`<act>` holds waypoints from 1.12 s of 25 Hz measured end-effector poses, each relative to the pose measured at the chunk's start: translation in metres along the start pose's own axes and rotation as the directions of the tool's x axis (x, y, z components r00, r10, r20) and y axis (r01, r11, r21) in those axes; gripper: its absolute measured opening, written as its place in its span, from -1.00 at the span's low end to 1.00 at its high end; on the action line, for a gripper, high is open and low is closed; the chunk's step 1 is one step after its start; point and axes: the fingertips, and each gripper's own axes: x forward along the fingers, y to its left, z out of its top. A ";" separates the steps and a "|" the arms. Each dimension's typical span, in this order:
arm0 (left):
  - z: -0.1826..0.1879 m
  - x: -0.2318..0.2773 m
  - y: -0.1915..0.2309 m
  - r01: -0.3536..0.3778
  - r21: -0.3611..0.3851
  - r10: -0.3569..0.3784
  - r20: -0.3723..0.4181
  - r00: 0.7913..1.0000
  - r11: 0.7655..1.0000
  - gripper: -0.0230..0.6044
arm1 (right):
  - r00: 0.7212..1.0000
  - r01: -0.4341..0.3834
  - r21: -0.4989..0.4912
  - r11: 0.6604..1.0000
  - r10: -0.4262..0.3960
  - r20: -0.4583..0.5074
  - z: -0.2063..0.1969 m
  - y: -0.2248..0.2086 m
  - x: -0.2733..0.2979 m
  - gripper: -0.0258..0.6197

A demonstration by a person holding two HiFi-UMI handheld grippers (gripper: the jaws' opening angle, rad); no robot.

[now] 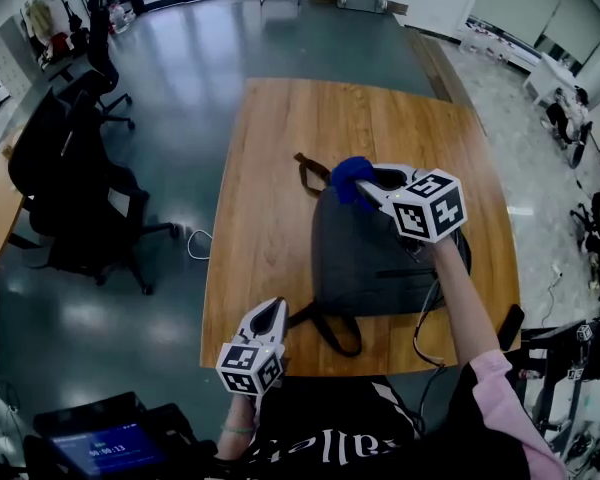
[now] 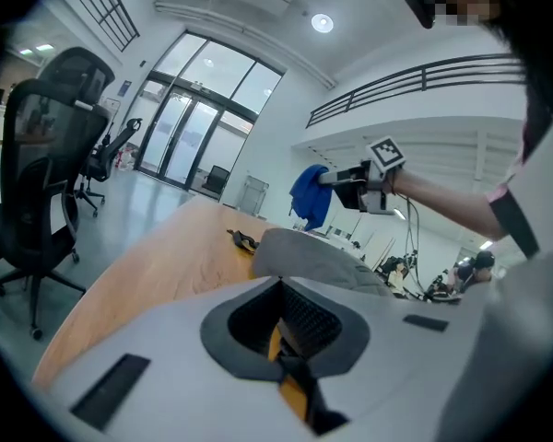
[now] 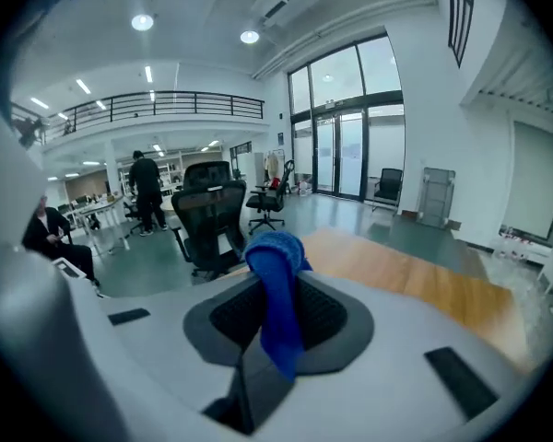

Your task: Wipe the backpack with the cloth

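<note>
Black office chairs (image 1: 70,183) stand on the floor off the wooden table's (image 1: 270,138) left edge, at 9 o'clock in the head view. At the table's near left, the left gripper (image 1: 269,316) sits low with its jaws pressed together on nothing; its own view shows the pads meeting (image 2: 278,334). From it, the grey backpack (image 1: 365,258) lies flat on the table at about 2 o'clock, with a black strap (image 1: 332,328) looping out just beside the gripper at 3 o'clock. The left gripper does not touch the bag. At the backpack's far end, 12 o'clock on the bag, the blue cloth (image 1: 351,179) hangs bunched from the right gripper (image 1: 368,186), whose jaws are clenched on it. In the right gripper view the cloth (image 3: 278,288) drapes down between the pads. From the left gripper view the cloth (image 2: 309,196) dangles right over the bag's top (image 2: 313,258); whether it touches the fabric cannot be told.
</note>
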 end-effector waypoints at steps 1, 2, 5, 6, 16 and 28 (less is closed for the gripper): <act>-0.001 0.000 0.000 0.001 -0.001 -0.001 -0.003 1.000 1.000 -0.93 | 1.000 0.027 -0.018 0.999 -0.027 -0.010 0.003 -0.012 0.007 -0.71; -0.002 -0.001 0.000 0.003 -0.001 -0.003 -0.004 1.000 1.000 -0.93 | 0.998 0.050 -0.037 0.998 -0.051 -0.023 0.004 -0.022 0.014 -0.72; -0.004 -0.003 -0.002 -0.001 -0.004 0.001 -0.004 1.000 1.000 -0.93 | 0.993 0.081 -0.066 0.995 -0.086 -0.087 -0.010 -0.038 0.031 -0.72; -0.004 -0.004 -0.001 -0.005 -0.005 0.005 -0.004 1.000 1.000 -0.93 | 0.990 0.078 -0.066 0.995 -0.085 -0.112 -0.019 -0.038 0.036 -0.72; -0.009 -0.010 0.014 -0.036 -0.011 0.036 -0.009 0.999 0.999 -0.93 | 0.988 -0.040 -0.036 0.999 0.034 -0.152 -0.063 0.020 0.049 -0.72; -0.017 -0.011 -0.020 -0.038 0.010 0.038 -0.001 0.999 0.999 -0.93 | 0.981 -0.168 0.028 0.985 0.169 -0.096 -0.105 0.091 -0.006 -0.72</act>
